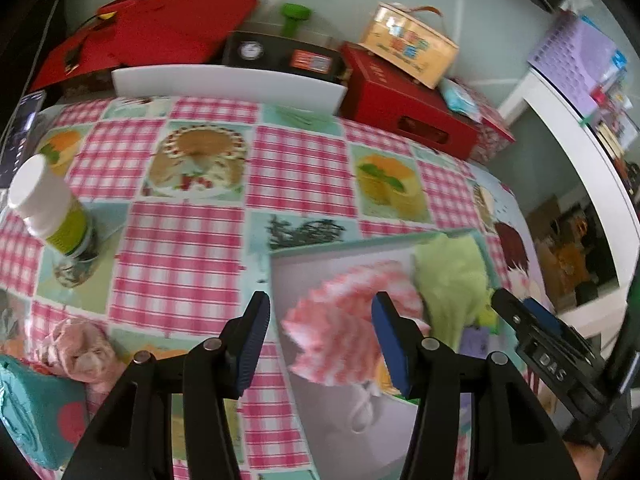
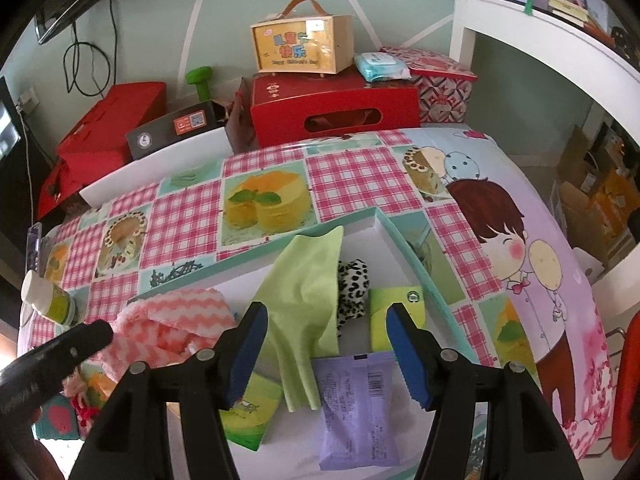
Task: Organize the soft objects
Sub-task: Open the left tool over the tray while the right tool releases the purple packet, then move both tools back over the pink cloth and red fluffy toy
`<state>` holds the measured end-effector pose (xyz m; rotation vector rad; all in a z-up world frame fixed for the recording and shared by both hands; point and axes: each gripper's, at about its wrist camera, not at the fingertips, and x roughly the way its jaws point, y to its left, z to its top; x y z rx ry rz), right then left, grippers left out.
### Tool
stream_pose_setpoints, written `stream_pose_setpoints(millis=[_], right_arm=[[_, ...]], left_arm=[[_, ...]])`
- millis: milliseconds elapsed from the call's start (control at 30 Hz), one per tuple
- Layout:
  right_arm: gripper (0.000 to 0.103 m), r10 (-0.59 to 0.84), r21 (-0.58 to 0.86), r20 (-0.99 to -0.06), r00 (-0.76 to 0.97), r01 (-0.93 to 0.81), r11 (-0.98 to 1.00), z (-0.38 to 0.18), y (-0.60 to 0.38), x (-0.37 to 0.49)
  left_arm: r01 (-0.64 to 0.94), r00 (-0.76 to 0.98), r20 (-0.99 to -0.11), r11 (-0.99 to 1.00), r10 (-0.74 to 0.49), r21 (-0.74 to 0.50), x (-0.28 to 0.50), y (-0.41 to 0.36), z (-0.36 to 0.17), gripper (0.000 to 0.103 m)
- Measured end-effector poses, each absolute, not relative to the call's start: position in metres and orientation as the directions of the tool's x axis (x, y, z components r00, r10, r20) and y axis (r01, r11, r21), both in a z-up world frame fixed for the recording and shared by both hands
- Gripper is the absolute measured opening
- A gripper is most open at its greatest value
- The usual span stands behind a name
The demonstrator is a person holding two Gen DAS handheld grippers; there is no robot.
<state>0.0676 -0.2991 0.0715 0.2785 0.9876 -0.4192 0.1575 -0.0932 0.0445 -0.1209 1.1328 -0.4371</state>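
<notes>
A shallow white box with a teal rim (image 2: 394, 236) lies on the table. In it are a pink-and-white zigzag cloth (image 2: 180, 320), a light green rubber glove (image 2: 304, 304), a leopard-print soft item (image 2: 354, 284), a green packet (image 2: 394, 312) and a purple packet (image 2: 356, 404). My right gripper (image 2: 326, 350) is open and empty above the glove. My left gripper (image 1: 318, 344) is open over the box's left edge, with the blurred pink cloth (image 1: 344, 320) between and below its fingers. The glove (image 1: 452, 284) lies beside it. A pink soft toy (image 1: 80, 350) lies on the table at the left.
A green bottle with a white cap (image 1: 52, 212) stands at the table's left. A teal pouch (image 1: 32, 412) lies at the near left. Red boxes (image 2: 332, 108), a black box (image 1: 280, 54) and a yellow handled case (image 2: 302, 46) line the back. White shelving (image 2: 540, 40) stands right.
</notes>
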Motion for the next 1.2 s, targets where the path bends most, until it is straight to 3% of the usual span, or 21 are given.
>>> stream_pose_setpoints(millis=[33, 100, 300, 367, 467, 567, 800, 1200], right_arm=[[0.066, -0.212, 0.038, -0.850, 0.483, 0.456, 0.889, 0.071, -0.297, 0.069], [0.066, -0.207, 0.037, -0.849, 0.486, 0.445, 0.895, 0.071, -0.292, 0.071], [0.072, -0.191, 0.030, -0.849, 0.493, 0.405, 0.914, 0.070, -0.277, 0.078], [0.078, -0.184, 0.028, -0.848, 0.498, 0.389, 0.921, 0.070, -0.272, 0.081], [0.087, -0.171, 0.041, -0.841, 0.514, 0.375, 0.926, 0.071, -0.265, 0.084], [0.103, -0.153, 0.057, -0.836, 0.526, 0.361, 0.931, 0.071, -0.261, 0.086], [0.103, -0.142, 0.051, -0.843, 0.519, 0.340, 0.939, 0.067, -0.253, 0.089], [0.103, -0.126, 0.042, -0.841, 0.525, 0.296, 0.954, 0.069, -0.238, 0.094]], left_arm=[[0.260, 0.356, -0.849, 0.914, -0.390, -0.311, 0.160, -0.088, 0.043, 0.058], [0.235, 0.370, -0.847, 0.920, -0.383, -0.313, 0.163, -0.080, 0.043, 0.081], [0.163, 0.417, -0.843, 0.940, -0.340, -0.298, 0.172, -0.052, 0.043, 0.081], [0.130, 0.435, -0.845, 0.950, -0.311, -0.283, 0.176, -0.040, 0.043, 0.082], [0.085, 0.464, -0.843, 0.961, -0.272, -0.264, 0.179, -0.021, 0.044, 0.092], [0.039, 0.493, -0.840, 0.970, -0.228, -0.240, 0.181, -0.004, 0.045, 0.092], [-0.020, 0.521, -0.834, 0.975, -0.181, -0.223, 0.182, 0.024, 0.048, 0.099], [-0.134, 0.592, -0.801, 0.969, -0.092, -0.210, 0.177, 0.085, 0.069, 0.099]])
